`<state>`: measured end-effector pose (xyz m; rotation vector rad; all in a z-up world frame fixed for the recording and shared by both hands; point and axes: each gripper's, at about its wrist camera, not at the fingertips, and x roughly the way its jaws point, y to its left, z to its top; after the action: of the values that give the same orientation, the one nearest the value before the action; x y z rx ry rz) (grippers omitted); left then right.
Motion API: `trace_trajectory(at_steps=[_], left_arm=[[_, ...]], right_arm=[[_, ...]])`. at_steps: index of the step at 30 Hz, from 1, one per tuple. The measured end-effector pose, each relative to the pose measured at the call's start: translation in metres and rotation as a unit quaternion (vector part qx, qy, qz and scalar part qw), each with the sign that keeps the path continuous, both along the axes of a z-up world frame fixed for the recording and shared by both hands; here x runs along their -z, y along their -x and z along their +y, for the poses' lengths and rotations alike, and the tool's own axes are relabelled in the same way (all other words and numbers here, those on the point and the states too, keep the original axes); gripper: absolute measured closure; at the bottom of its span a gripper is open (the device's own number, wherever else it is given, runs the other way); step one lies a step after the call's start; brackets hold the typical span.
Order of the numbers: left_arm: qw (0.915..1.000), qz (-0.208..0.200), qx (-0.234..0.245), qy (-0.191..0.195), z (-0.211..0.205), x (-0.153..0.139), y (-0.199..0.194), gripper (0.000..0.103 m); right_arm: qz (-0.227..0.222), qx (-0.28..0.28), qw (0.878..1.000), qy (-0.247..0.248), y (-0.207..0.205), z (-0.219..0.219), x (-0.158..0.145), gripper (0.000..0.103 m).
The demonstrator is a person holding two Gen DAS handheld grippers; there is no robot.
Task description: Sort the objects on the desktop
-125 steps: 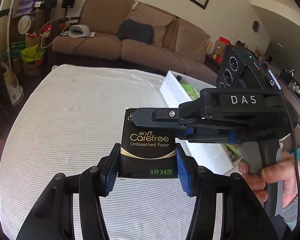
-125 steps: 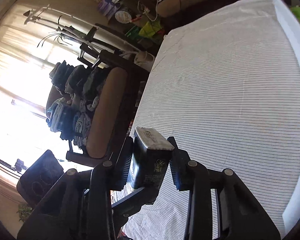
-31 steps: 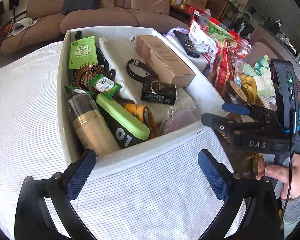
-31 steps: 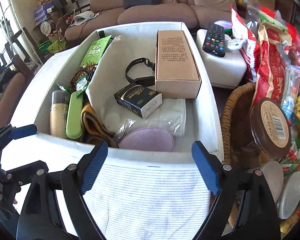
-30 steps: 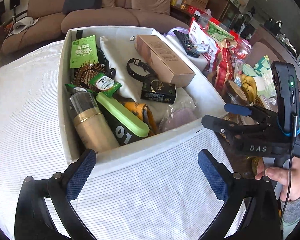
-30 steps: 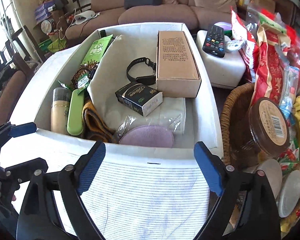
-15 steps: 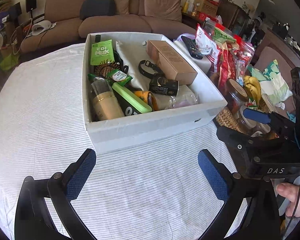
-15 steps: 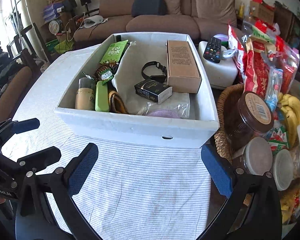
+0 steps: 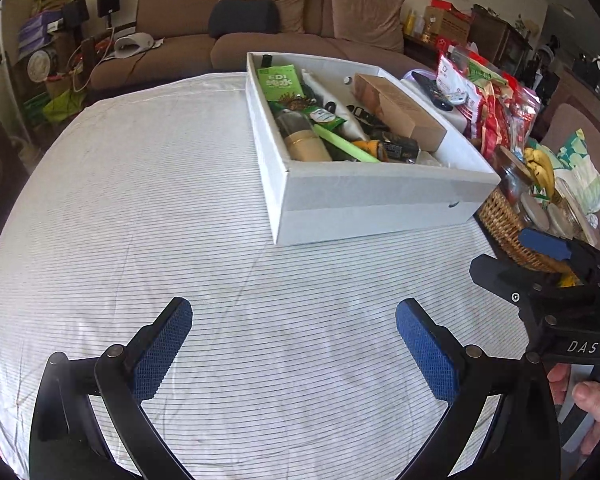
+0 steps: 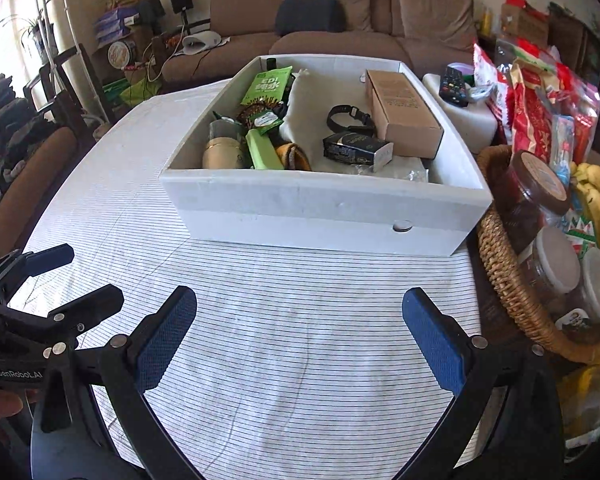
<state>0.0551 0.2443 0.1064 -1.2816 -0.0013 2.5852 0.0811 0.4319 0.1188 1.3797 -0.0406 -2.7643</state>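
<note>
Sitting well ahead of both empty, wide-apart grippers, left gripper (image 9: 294, 346) and right gripper (image 10: 300, 334): white box (image 10: 324, 210).

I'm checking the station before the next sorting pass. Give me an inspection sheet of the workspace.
Surface: striped tablecloth, bare in front of the box.
Job's things: white box holds the tissue pack, cardboard carton, green case, gold bottle, black wristband, wipes packet.
Clutter: wicker basket of jars, bananas, snack bags, remote.
Grippers: left gripper and right gripper open, empty.
Cables: one on the sofa.
Surroundings: living room, chair.
</note>
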Motion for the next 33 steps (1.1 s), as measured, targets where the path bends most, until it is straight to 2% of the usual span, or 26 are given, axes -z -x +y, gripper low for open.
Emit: trace_trajectory(at_steps=[3,11,25,33], left_arm=[[0.9998,0.010,-0.009,0.015,-0.012,0.010,-0.003,0.000],[0.9996,-0.003,-0.027,0.009,-0.053,0.035,0.005,0.000],[0.9962,-0.002,-0.077,0.040,-0.177,0.054,0.049,0.000],[0.9960,-0.005,-0.083,0.034,-0.221,0.069,0.076,0.000]], right_arm=[[0.005,0.007,1.000,-0.008,-0.003,-0.013,0.015,0.000],[-0.018,0.002,1.000,-0.005,0.004,-0.048,0.053,0.000],[-0.024,-0.027,0.999,0.016,0.057,-0.169,0.080,0.000],[-0.033,-0.033,0.999,0.015,0.088,-0.218,0.096,0.000]])
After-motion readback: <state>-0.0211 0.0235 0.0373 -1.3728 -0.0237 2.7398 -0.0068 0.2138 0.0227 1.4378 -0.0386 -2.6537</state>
